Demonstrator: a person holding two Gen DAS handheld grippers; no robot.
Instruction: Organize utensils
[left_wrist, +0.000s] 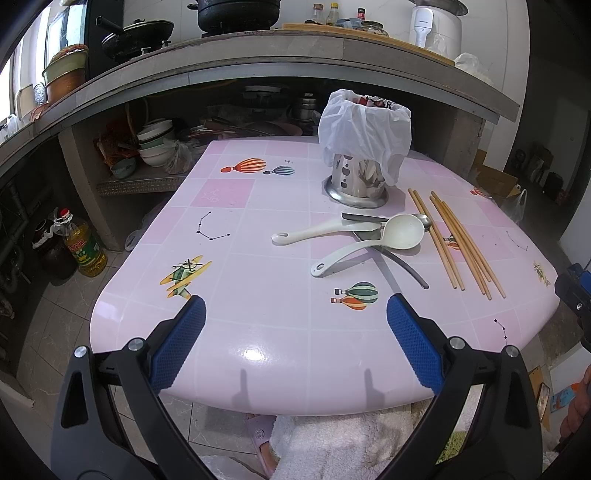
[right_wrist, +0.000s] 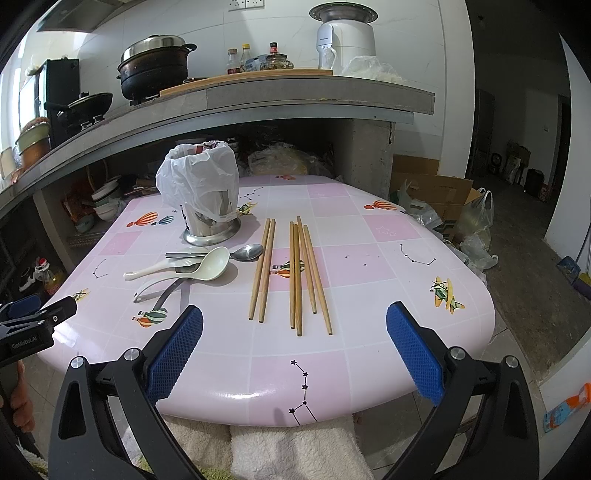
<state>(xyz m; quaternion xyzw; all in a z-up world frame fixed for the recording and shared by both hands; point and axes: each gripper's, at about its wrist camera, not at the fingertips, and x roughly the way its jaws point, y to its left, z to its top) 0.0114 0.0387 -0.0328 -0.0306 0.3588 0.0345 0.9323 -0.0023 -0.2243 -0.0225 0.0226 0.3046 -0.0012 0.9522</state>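
Note:
A pink table (left_wrist: 258, 295) (right_wrist: 369, 258) holds a steel utensil holder (left_wrist: 358, 181) (right_wrist: 212, 225) draped with a white plastic bag. In front of it lie white ladle spoons (left_wrist: 400, 232) (right_wrist: 210, 264), a metal spoon (right_wrist: 247, 252) and dark-handled utensils (left_wrist: 406, 267). Several wooden chopsticks (left_wrist: 461, 243) (right_wrist: 295, 273) lie to the right of the spoons. My left gripper (left_wrist: 295, 314) is open and empty above the near table edge. My right gripper (right_wrist: 295, 325) is open and empty, just short of the chopstick ends.
A concrete counter (left_wrist: 258, 55) (right_wrist: 295, 92) with pots, bottles and an appliance overhangs behind the table. Bowls (left_wrist: 155, 142) sit on a shelf below it. An oil bottle (left_wrist: 83, 247) stands on the floor at left. Cardboard boxes and bags (right_wrist: 454, 210) are at right.

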